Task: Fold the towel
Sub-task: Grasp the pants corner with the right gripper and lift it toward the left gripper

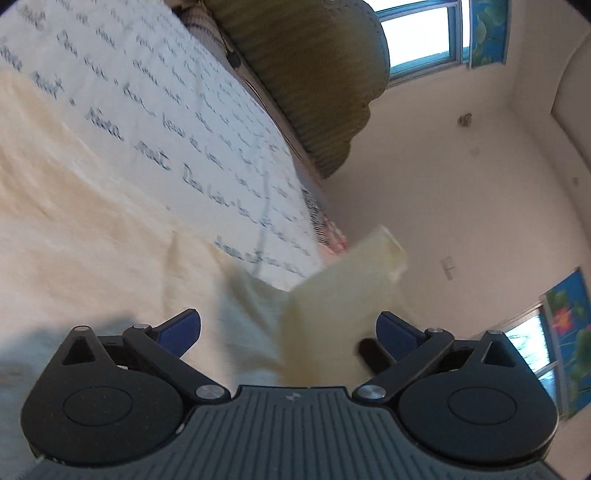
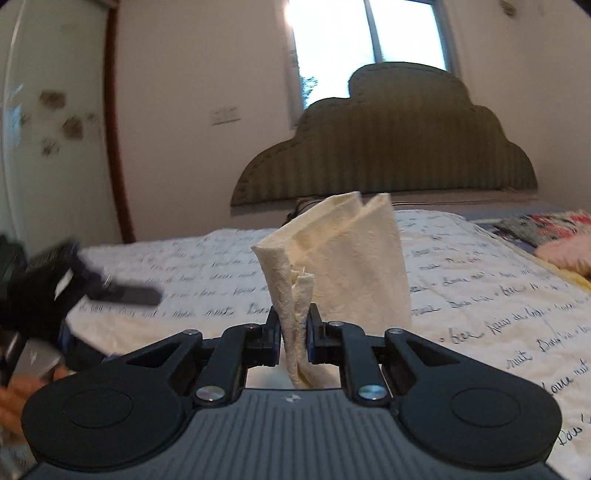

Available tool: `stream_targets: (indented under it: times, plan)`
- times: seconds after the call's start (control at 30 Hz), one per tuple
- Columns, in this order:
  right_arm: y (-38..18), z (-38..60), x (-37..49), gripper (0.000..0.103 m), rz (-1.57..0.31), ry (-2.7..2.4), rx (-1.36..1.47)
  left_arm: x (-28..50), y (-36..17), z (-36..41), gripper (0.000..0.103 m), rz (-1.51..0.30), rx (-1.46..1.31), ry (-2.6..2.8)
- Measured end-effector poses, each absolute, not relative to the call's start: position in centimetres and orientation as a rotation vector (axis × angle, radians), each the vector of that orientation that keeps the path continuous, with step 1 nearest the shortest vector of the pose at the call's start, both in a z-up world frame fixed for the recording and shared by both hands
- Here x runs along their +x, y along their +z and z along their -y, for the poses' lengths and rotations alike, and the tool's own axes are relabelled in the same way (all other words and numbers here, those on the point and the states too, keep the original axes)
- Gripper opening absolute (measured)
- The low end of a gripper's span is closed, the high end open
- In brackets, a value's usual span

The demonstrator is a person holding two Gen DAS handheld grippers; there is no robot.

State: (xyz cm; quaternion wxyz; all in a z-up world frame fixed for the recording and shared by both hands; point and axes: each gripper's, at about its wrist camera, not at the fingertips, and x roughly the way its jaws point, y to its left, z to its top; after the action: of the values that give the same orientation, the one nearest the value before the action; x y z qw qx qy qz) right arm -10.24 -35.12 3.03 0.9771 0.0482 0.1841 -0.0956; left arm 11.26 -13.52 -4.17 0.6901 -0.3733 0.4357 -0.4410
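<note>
The cream towel [image 2: 354,258] stands up in a loose fold above my right gripper [image 2: 295,328], which is shut on its bunched lower edge. In the left wrist view a blurred flap of the same towel [image 1: 343,291] rises between the fingers of my left gripper [image 1: 288,332]. Those blue-padded fingers stand wide apart and do not press on the cloth. The left gripper [image 2: 122,293] also shows as a dark blur at the left of the right wrist view, apart from the towel, with a hand [image 2: 11,398] under it.
The bed is covered by a white spread with handwritten script [image 2: 498,295]. An olive padded headboard [image 2: 388,147] stands at the far end under a window [image 2: 369,33]. Patterned and pink cloths [image 2: 554,243] lie at the bed's right side.
</note>
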Motion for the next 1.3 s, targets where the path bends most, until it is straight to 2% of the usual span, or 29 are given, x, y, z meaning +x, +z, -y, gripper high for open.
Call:
stream_targets:
  times: [0.2, 0.23, 0.3, 0.33, 0.37, 0.47, 0.6, 0.9, 0.97, 1.1, 1.3]
  plan:
    - [1.2, 28.7, -9.4, 0.013, -0.439, -0.074, -0.066, 12.3, -5.2, 15.9, 0.102, -1.037, -0.922, -0.974]
    - [0.9, 27.8, -9.2, 0.013, -0.453, -0.064, -0.101, 12.5, -5.4, 15.7, 0.098, -1.034, -0.938, -0.950]
    - [0.4, 26.0, -8.6, 0.013, -0.475, -0.068, -0.199, 12.9, -5.7, 15.2, 0.077, -1.023, -0.942, -0.931]
    - [0.0, 25.2, -8.7, 0.013, -0.483, -0.072, -0.248, 13.1, -5.7, 15.0, 0.052, -1.026, -0.909, -0.912]
    - [-0.3, 24.4, -8.6, 0.013, -0.487, -0.080, -0.292, 13.3, -5.4, 14.9, 0.036, -1.015, -0.843, -0.892]
    - [-0.6, 22.9, -7.9, 0.013, -0.484, -0.065, -0.337, 12.7, -3.2, 14.2, 0.024, -0.907, -0.569, -0.826]
    - [-1.0, 20.7, -7.0, 0.013, -0.471, 0.007, -0.336, 11.4, -1.3, 12.4, 0.022, -0.782, -0.341, -0.758]
    - [-2.8, 16.9, -5.3, 0.013, -0.511, 0.142, -0.326, 9.7, -2.5, 9.0, 0.021, -0.727, -0.084, -0.575]
    - [-3.3, 16.5, -4.8, 0.014, -0.525, 0.129, -0.326, 10.1, -2.9, 8.8, 0.032, -0.725, -0.075, -0.557]
    - [-3.4, 16.0, -5.2, 0.025, -0.584, 0.155, -0.385, 10.8, -3.4, 8.2, 0.037, -0.751, -0.097, -0.557]
    - [2.6, 23.3, -9.0, 0.025, -0.516, 0.285, -0.137, 11.1, -3.1, 7.5, 0.044, -0.704, -0.076, -0.502]
